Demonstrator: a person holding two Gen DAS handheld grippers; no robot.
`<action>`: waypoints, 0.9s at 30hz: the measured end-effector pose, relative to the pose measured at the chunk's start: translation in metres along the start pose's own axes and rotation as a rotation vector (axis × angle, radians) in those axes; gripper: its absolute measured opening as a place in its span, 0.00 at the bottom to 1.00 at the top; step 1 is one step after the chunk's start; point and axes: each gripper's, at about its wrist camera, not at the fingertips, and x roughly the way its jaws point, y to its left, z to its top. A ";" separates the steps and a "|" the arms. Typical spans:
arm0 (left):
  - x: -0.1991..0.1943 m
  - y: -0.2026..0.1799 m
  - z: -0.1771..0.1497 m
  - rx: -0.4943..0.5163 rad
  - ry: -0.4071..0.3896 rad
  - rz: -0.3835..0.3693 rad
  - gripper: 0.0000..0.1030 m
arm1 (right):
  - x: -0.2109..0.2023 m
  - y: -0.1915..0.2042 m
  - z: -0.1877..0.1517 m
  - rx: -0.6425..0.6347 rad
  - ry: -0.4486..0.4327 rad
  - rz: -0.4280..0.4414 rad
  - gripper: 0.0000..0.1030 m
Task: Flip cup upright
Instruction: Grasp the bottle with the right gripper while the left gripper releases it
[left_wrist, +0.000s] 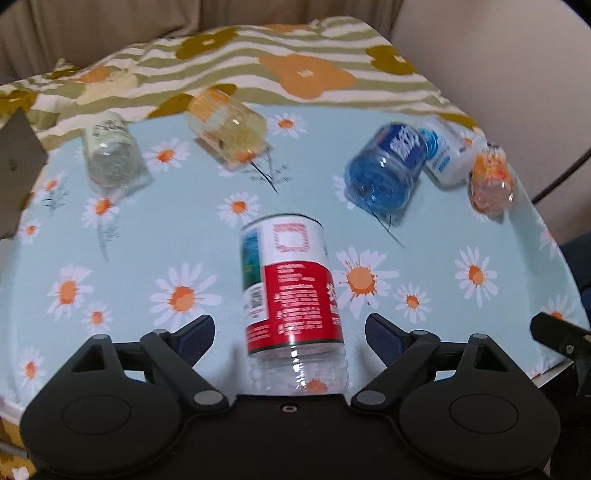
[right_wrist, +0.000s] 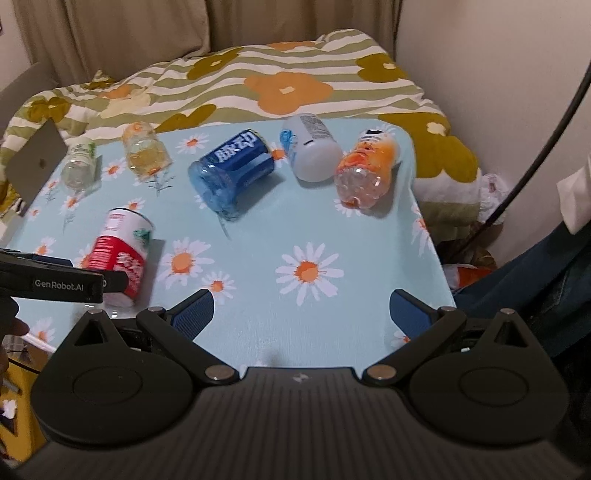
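A clear plastic cup cut from a bottle, with a red-and-white label (left_wrist: 291, 291), lies on its side on the daisy-print tablecloth (left_wrist: 461, 332). The left gripper (left_wrist: 290, 334) straddles it, jaws wide open, gripping nothing; closing on it likely comes next. The right gripper (right_wrist: 301, 314) hovers open and empty.

Left hand-held gripper (left_wrist: 290, 334) spread wide around red-labelled cup (left_wrist: 290, 291), lying on daisy tablecloth (left_wrist: 147, 258)
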 end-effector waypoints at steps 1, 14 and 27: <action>-0.008 0.001 0.000 -0.012 -0.012 0.008 0.90 | -0.001 0.001 0.003 -0.002 0.002 0.015 1.00; -0.066 0.051 -0.014 -0.092 -0.113 0.060 1.00 | 0.008 0.074 0.057 -0.164 0.093 0.145 1.00; -0.060 0.126 -0.041 -0.117 -0.109 0.081 1.00 | 0.121 0.139 0.101 -0.056 0.401 0.207 1.00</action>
